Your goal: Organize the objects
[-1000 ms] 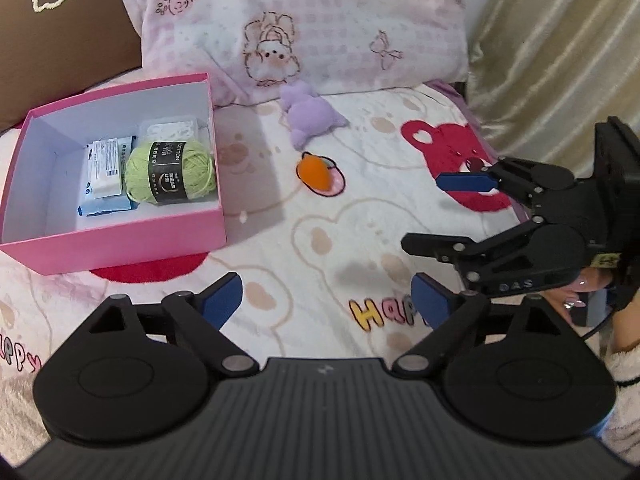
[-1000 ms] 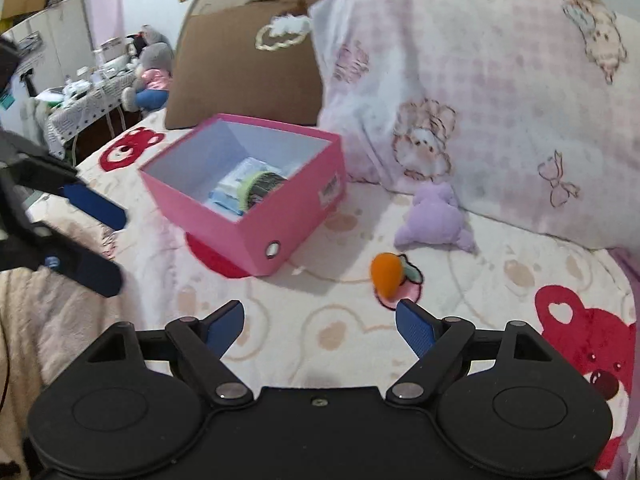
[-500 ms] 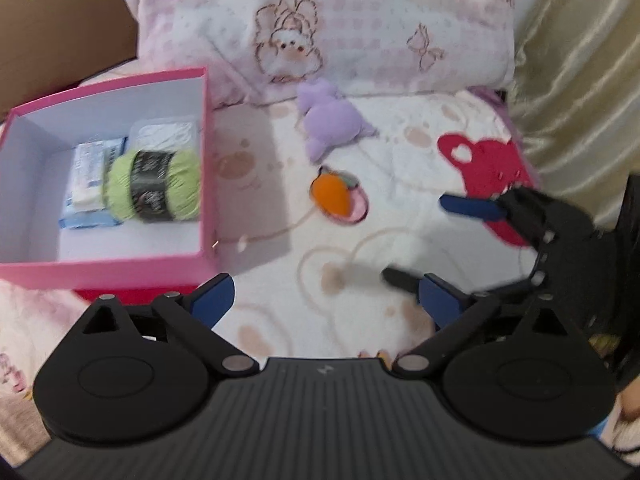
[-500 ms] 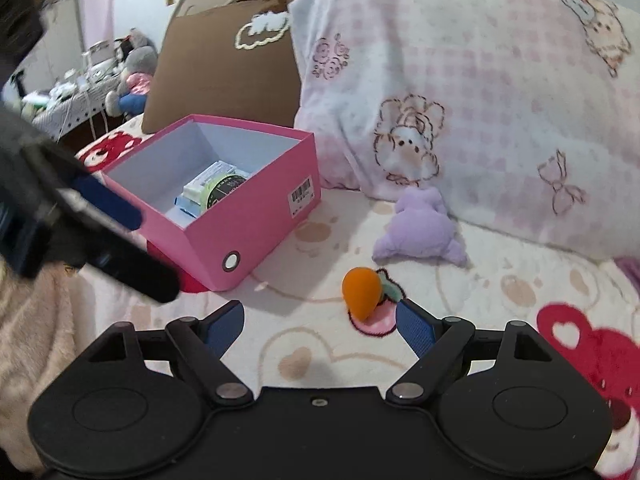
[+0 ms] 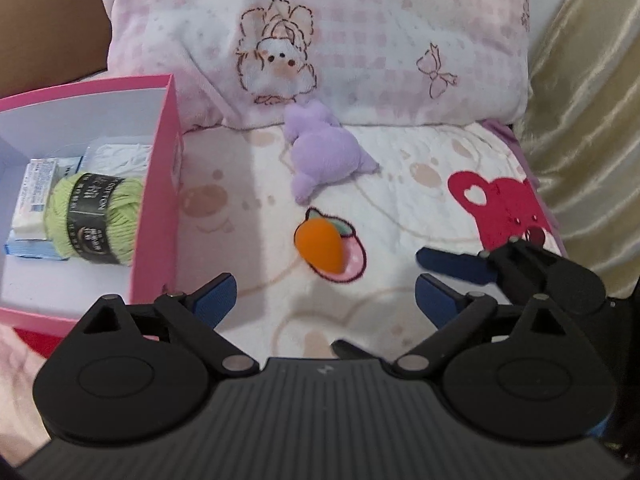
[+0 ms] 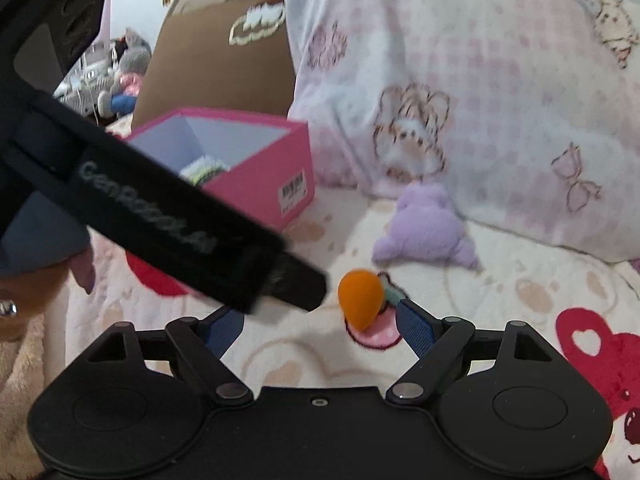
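An orange plush carrot (image 5: 320, 245) lies on a bear-print bed blanket (image 5: 400, 208), a purple plush toy (image 5: 326, 156) just beside it at 12 o'clock against a pink pillow (image 5: 360, 32). At 9 o'clock, a pink box (image 5: 162, 184), cut off by the frame edge, holds green yarn (image 5: 96, 222) and partly hidden packets. The left gripper (image 5: 324, 296) points down with jaws apart and empty; the right gripper (image 6: 320, 322), jaws wide, hangs near the carrot. A blurred black bar crosses the right wrist view.

Orange carrot toy (image 5: 320, 242), lilac plush (image 5: 326, 152), pink box (image 5: 160, 184), lime-green yarn (image 5: 96, 220).
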`<state>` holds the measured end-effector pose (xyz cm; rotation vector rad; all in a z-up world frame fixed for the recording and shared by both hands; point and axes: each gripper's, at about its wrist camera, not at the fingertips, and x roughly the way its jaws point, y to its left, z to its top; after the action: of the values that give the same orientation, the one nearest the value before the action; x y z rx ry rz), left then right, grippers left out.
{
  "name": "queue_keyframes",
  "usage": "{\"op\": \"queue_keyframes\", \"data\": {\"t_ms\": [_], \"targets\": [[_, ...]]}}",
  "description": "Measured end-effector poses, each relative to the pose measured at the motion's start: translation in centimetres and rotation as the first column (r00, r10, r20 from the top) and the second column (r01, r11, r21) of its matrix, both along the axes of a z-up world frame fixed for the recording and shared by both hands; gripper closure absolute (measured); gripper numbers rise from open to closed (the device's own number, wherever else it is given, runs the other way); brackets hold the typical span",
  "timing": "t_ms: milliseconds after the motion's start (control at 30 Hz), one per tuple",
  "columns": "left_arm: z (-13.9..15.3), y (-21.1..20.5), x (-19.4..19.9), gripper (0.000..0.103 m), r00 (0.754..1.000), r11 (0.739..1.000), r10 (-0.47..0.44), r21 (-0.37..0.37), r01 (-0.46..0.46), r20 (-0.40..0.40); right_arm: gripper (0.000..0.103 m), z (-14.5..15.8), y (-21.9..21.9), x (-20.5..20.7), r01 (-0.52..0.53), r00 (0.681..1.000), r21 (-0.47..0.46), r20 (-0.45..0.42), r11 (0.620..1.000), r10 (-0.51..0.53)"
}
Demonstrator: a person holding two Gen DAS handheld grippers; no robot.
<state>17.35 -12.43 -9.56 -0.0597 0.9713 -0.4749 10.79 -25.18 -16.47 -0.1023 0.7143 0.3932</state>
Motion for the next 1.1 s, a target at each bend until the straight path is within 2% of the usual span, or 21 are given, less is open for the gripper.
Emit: {"op": "queue_keyframes", "data": {"t_ms": [67, 100, 167, 300, 467, 600, 667, 733, 867, 967, 1033, 1100], "targets": [[-0.5, -0.2, -0.1, 0.015, 0.999, 1.000, 0.010, -0.001, -0.010, 0.040, 0.017, -0.4, 0.0, 0.5, 0.030, 0.999, -0.008, -0.017, 1.000, -0.030], [-0.8, -0.3, -0.2, 0.016, 0.997, 1.000, 0.020, 0.016, -0.021, 0.078, 0.018, -0.6, 0.0, 0.8, 0.042, 0.999, -0.007, -0.033, 0.999, -0.042], [-1.4, -0.5, 0.0, 0.016, 0.995, 1.000, 0.012, 0.027, -0.015, 0.104, 0.018, -0.9, -0.3, 1.6, 0.063, 0.995, 0.001, -0.076, 0.998, -0.062], [-2.9, -0.5, 0.5, 0.017, 0.995, 1.000, 0.020, -0.001, -0.021, 0.093, 0.018, -1.2, -1.1, 2.4, 0.100, 0.991, 0.003, -0.093, 0.995, -0.099], [-4.3, -0.5, 1.4, 0.028, 0.997, 1.000, 0.021, -0.022, -0.020, 0.077, 0.019, -2.1, -2.3, 3.0, 0.149, 0.984, -0.044, -0.092, 0.988, -0.152], [-5.8, -0.4, 1.7, 0.039, 0.998, 0.996, 0.014, -0.085, -0.009, 0.056, 0.026, -2.7, -1.4, 3.3, 0.104, 0.989, -0.086, -0.094, 0.991, -0.112], [-6.2, -0.4, 1.6, 0.040, 0.997, 0.994, 0.023, -0.111, -0.015, 0.072, 0.030, -2.9, -0.5, 3.3, 0.073, 0.993, -0.118, -0.082, 0.990, -0.083], [-6.1, -0.7, 1.5, 0.040, 0.995, 0.995, 0.026, -0.095, -0.016, 0.101, 0.033, -3.1, 0.1, 3.3, 0.062, 0.994, -0.146, -0.077, 0.987, -0.074], [-6.6, -0.8, 1.9, 0.045, 0.997, 0.992, 0.020, -0.123, -0.011, 0.072, 0.037, -3.2, 0.3, 3.4, 0.065, 0.994, -0.164, -0.075, 0.984, -0.078], [-7.0, -0.6, 2.2, 0.054, 0.997, 0.992, 0.032, -0.123, -0.024, 0.065, 0.037, -3.5, 0.4, 4.0, 0.080, 0.992, -0.184, -0.079, 0.980, -0.095], [-7.2, -0.6, 2.4, 0.068, 0.997, 0.994, 0.028, -0.111, -0.020, 0.069, 0.037, -3.9, 1.0, 4.9, 0.096, 0.988, -0.232, -0.094, 0.968, -0.121], [-7.2, 0.0, 2.6, 0.071, 0.997, 0.989, 0.025, -0.150, -0.015, 0.066, 0.037, -4.1, 1.3, 5.3, 0.079, 0.991, -0.218, -0.089, 0.973, -0.101]]}}
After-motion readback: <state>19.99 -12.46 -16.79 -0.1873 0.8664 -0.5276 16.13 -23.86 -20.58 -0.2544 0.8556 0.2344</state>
